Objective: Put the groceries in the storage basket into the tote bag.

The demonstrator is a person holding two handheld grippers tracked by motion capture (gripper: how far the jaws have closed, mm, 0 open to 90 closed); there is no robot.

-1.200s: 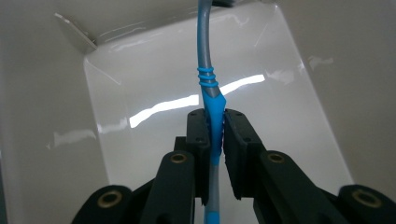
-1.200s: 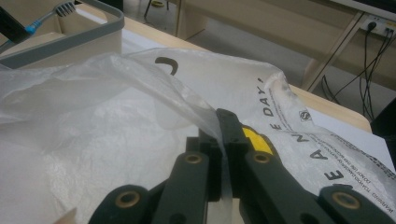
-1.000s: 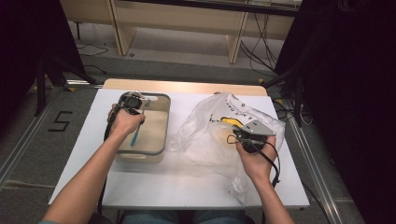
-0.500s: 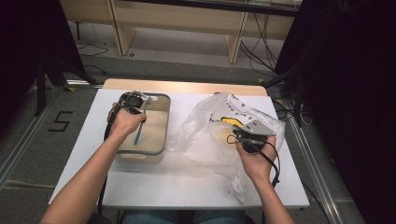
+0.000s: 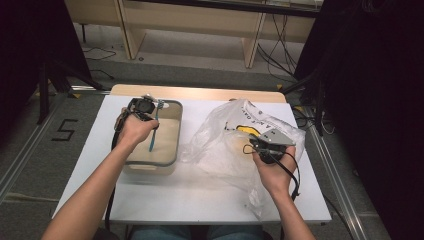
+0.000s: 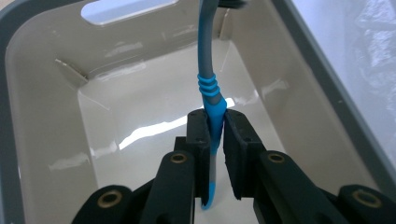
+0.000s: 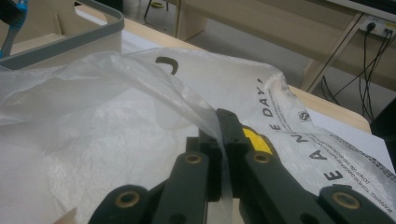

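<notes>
White table point(image 5: 200, 195) carries a bin point(image 5: 172, 131) and bag point(image 5: 220, 145). Left gripper point(image 6: 215, 128) clamps a toothbrush point(image 6: 208, 74) over the bin, probably to drop it there; right gripper point(image 7: 223, 135) pinches the bag's edge, likely holding it open.

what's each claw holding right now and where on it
The left claw grips a blue and grey toothbrush low on its handle, over the bin. The right claw pinches the plastic bag at its edge.
</notes>
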